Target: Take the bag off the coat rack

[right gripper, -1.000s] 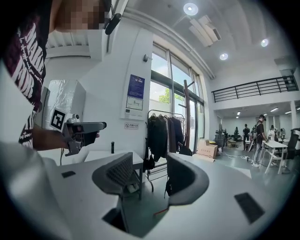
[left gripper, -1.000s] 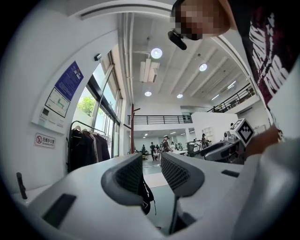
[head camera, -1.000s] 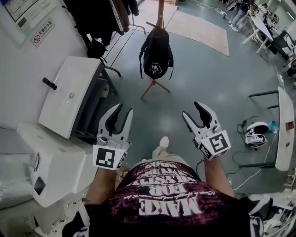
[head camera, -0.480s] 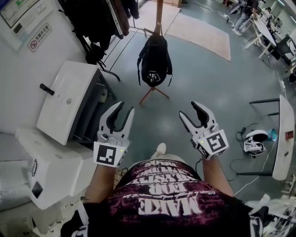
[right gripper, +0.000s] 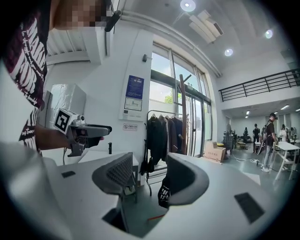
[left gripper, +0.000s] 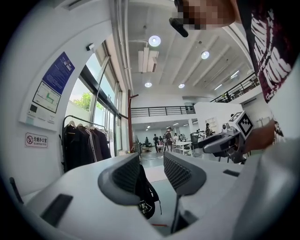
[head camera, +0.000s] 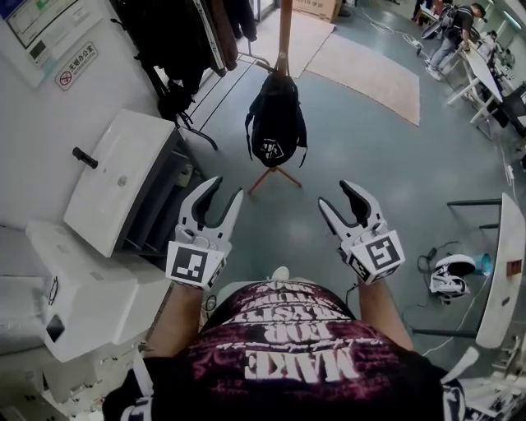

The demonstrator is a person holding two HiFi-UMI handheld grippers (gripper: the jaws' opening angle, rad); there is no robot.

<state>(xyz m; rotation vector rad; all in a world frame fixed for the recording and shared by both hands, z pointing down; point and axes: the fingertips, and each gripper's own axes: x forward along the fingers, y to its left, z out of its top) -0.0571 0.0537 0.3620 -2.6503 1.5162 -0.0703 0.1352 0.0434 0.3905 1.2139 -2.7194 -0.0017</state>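
Observation:
A black bag (head camera: 276, 123) hangs upright from a wooden coat rack (head camera: 284, 25), whose tripod legs stand on the grey floor. Both grippers are held side by side well short of it, pointing toward it. My left gripper (head camera: 225, 189) has its jaws opening, with nothing between them. My right gripper (head camera: 337, 197) stands open and empty. In the left gripper view the bag (left gripper: 146, 194) shows far off through the gap of the left gripper (left gripper: 152, 171). In the right gripper view the bag (right gripper: 164, 192) is partly hidden behind one jaw of the right gripper (right gripper: 150, 173).
A white cabinet (head camera: 123, 177) and a white box (head camera: 90, 300) stand close on the left. A clothes rail with dark garments (head camera: 177, 41) is behind them. A beige rug (head camera: 374, 70) lies beyond the rack. A headset (head camera: 450, 271) and cables lie on the floor at right.
The person has stepped a little toward the rack, so the bag sits lower in the head view. The left jaws have spread slightly wider. Both grippers stay level and empty.

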